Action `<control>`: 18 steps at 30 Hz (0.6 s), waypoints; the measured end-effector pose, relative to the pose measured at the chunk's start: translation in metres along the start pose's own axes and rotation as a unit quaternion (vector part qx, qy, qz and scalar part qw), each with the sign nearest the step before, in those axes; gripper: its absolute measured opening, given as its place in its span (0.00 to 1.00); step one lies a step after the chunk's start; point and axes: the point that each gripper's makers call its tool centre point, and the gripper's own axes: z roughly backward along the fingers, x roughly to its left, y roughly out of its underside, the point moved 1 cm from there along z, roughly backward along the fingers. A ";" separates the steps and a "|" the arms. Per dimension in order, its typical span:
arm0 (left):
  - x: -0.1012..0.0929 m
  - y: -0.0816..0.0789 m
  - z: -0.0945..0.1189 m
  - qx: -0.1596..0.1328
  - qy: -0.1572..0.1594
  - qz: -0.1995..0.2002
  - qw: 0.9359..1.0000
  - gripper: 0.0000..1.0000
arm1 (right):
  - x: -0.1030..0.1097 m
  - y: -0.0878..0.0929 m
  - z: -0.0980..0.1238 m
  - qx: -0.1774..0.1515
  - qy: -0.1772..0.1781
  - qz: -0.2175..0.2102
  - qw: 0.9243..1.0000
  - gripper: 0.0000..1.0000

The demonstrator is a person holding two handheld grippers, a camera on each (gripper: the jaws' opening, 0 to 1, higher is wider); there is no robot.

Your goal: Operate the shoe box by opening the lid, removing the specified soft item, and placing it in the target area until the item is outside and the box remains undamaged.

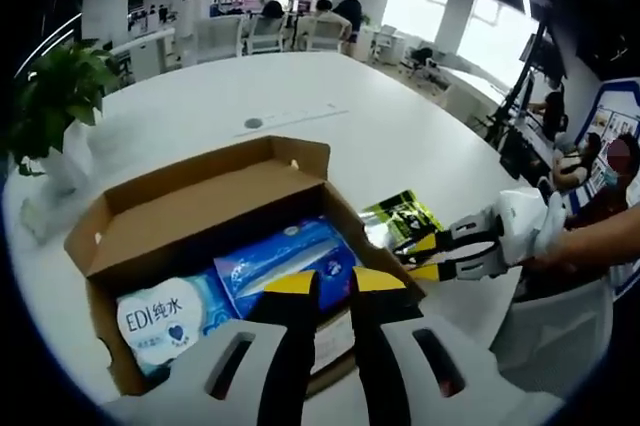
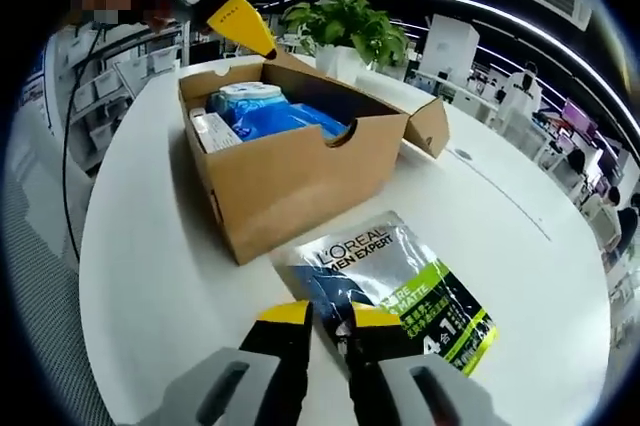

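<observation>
An open cardboard shoe box sits on the white table with its lid folded back. Inside lie a blue tissue pack and a white-and-blue wet wipes pack. A dark L'Oreal sachet lies flat on the table beside the box. My right gripper hovers at the sachet's near edge, its jaws a little apart. My left gripper is over the box's rim, with a narrow gap and nothing between the jaws.
A potted plant stands just beyond the box. The round white table stretches far behind it. A person's hand holds the right gripper near the table's edge. Desks, chairs and people fill the office behind.
</observation>
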 end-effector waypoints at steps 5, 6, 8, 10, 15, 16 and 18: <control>0.004 0.002 0.003 -0.002 -0.001 0.002 1.000 0.12 | -0.007 0.003 0.007 -0.002 0.022 -0.012 1.000 0.21; 0.006 0.003 0.004 -0.003 -0.002 0.003 1.000 0.12 | -0.009 0.004 0.009 -0.003 0.029 -0.024 0.999 0.24; 0.008 0.003 0.005 -0.004 -0.003 0.004 1.000 0.12 | -0.013 0.008 0.012 -0.006 0.040 -0.039 0.998 0.33; 0.010 0.004 0.005 -0.005 -0.004 0.005 1.000 0.12 | -0.016 0.013 0.015 -0.005 0.050 -0.044 0.998 0.37; 0.015 0.006 0.009 -0.008 -0.007 0.009 1.000 0.12 | -0.025 0.024 0.023 -0.010 0.074 -0.063 0.995 0.49; 0.016 0.006 0.009 -0.008 -0.007 0.010 1.000 0.12 | -0.027 0.026 0.025 -0.012 0.078 -0.069 0.995 0.50; 0.018 0.007 0.011 -0.009 -0.009 0.011 1.000 0.12 | -0.032 0.030 0.027 -0.016 0.088 -0.084 0.992 0.52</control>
